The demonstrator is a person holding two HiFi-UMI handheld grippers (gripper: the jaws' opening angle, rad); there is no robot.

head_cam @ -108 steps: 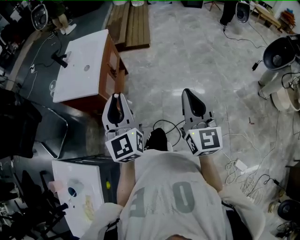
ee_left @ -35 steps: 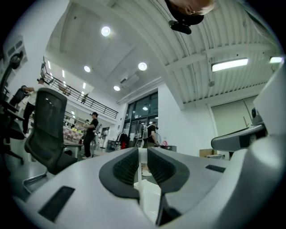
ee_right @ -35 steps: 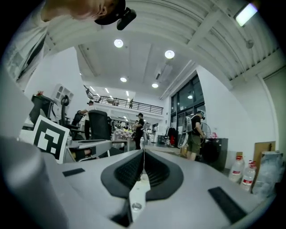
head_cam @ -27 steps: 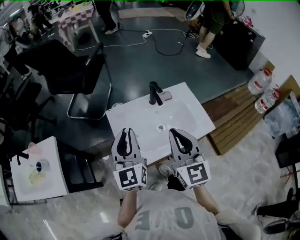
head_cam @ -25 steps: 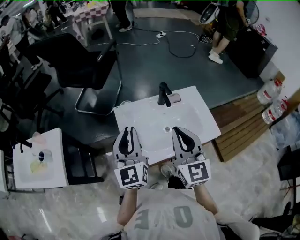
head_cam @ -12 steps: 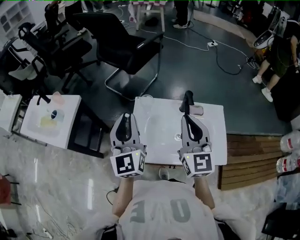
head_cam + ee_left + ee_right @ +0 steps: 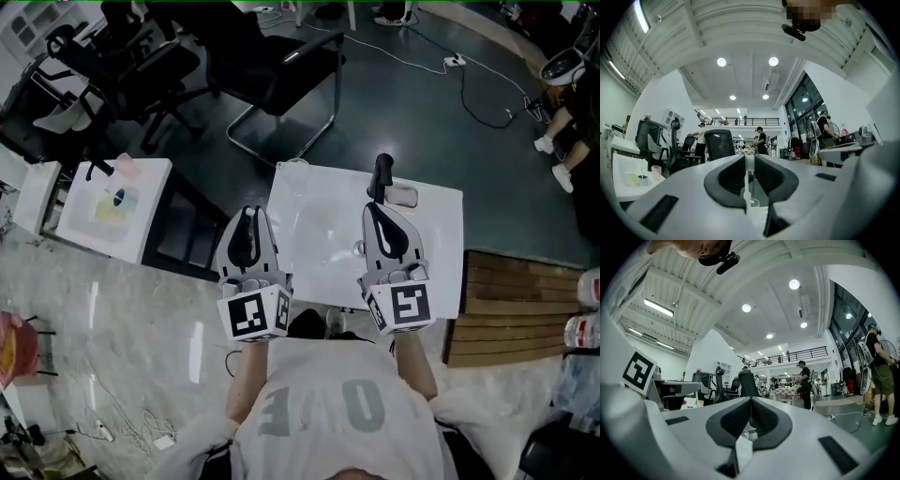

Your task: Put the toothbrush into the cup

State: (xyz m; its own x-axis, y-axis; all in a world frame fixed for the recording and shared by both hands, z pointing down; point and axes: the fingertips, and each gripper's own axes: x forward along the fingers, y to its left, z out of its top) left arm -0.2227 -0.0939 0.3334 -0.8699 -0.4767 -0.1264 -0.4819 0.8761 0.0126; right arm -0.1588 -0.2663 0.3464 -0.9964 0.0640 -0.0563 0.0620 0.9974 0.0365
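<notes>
The person's grey two-jaw left gripper (image 7: 247,225) and right gripper (image 7: 380,217) are held side by side, each with its jaws pressed together on nothing (the left shows only a hairline slit). Both hang over the near half of a white rectangular washbasin top (image 7: 436,253). At its far edge a black tap (image 7: 381,173) stands upright, with a pale short cylinder (image 7: 404,197) lying just beside it. A clear round cup (image 7: 297,171) sits at the far left corner. I cannot pick out the toothbrush in any view. Further left is a small white table (image 7: 150,202), and beyond the basin a black office chair (image 7: 281,66).
</notes>
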